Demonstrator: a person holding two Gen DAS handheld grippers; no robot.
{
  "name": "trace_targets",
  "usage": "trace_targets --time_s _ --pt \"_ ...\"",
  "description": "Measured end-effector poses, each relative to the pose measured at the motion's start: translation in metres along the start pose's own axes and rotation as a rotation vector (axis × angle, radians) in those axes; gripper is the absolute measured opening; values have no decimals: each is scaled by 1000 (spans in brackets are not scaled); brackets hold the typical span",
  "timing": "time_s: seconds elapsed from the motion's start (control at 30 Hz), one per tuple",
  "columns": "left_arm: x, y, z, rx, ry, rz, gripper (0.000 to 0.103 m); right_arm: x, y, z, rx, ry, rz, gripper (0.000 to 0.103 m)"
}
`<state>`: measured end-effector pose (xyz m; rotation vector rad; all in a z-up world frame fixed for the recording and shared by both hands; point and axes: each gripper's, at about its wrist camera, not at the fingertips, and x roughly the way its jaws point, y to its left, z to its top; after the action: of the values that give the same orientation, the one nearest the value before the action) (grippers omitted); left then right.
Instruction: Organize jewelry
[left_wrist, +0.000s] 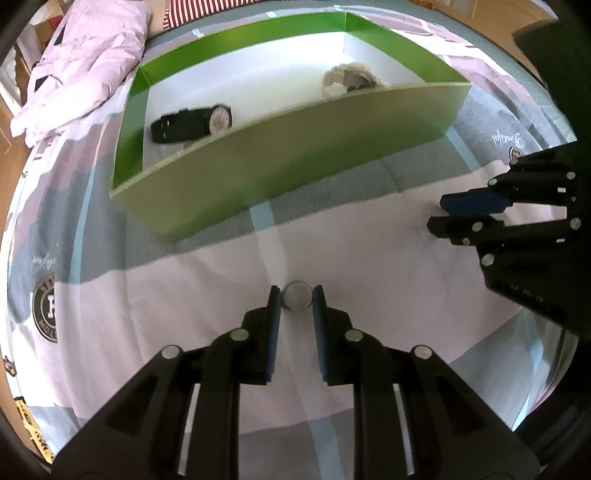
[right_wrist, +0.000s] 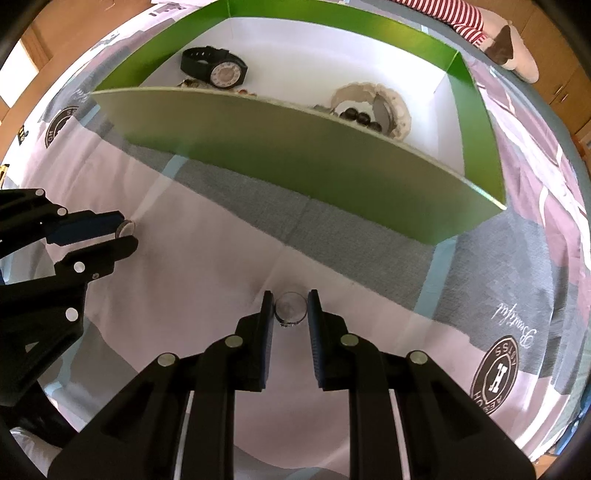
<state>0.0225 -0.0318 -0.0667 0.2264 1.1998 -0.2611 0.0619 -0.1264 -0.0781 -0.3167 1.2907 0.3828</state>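
Patchwork bedspread (left_wrist: 369, 258) carries a green box (left_wrist: 288, 155) at twelve o'clock; left gripper (left_wrist: 296, 301) clamps a silver ring (left_wrist: 296, 301), right gripper (right_wrist: 290, 306) clamps a clear ring (right_wrist: 290, 306).

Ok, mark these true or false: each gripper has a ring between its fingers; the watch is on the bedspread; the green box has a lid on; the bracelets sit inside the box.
1. Each gripper has a ring: true. The left gripper is shut on a ring; the right gripper is shut on a thin ring.
2. False: the watch lies inside the green box.
3. False: the box is open.
4. True: the bracelets are inside.
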Motion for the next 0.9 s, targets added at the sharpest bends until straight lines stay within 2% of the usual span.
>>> trace_targets --time_s 0.1,0.13,0.17,0.2,0.3,0.4,0.43,0.53,0.6,0.63,0.73,0.9 --pt "5 2 -9 8 17 5 17 0 4 -1 -20 2 -7 18" --pt "5 4 -11 13 11 8 21 -1 4 -1 -28 0 -2 20" --pt "3 5 -12 18 11 11 24 -4 4 -1 -30 -5 4 29" --pt "2 6 -13 21 10 13 29 -6 3 0 -27 -11 9 34" --pt "-3 13 -14 10 7 -3 32 -20 -10 1 11 -47 45 36" --pt "-4 14 -14 9 2 -1 53 -29 -32 3 91 -71 29 36" --pt "-3 13 -13 13 0 7 55 -29 -38 4 122 -69 29 36" --pt "0 8 -11 16 2 10 55 -22 -62 3 241 -40 69 36" --pt "4 3 -8 17 12 2 51 -19 -64 4 253 -29 70 36" --pt "6 1 -7 19 16 -2 46 -19 -58 2 245 -25 72 36" --pt "8 -3 -6 30 11 -2 41 -16 -40 5 170 -16 85 36" --pt "8 -2 -9 29 17 -11 40 -3 -7 3 48 11 68 36"
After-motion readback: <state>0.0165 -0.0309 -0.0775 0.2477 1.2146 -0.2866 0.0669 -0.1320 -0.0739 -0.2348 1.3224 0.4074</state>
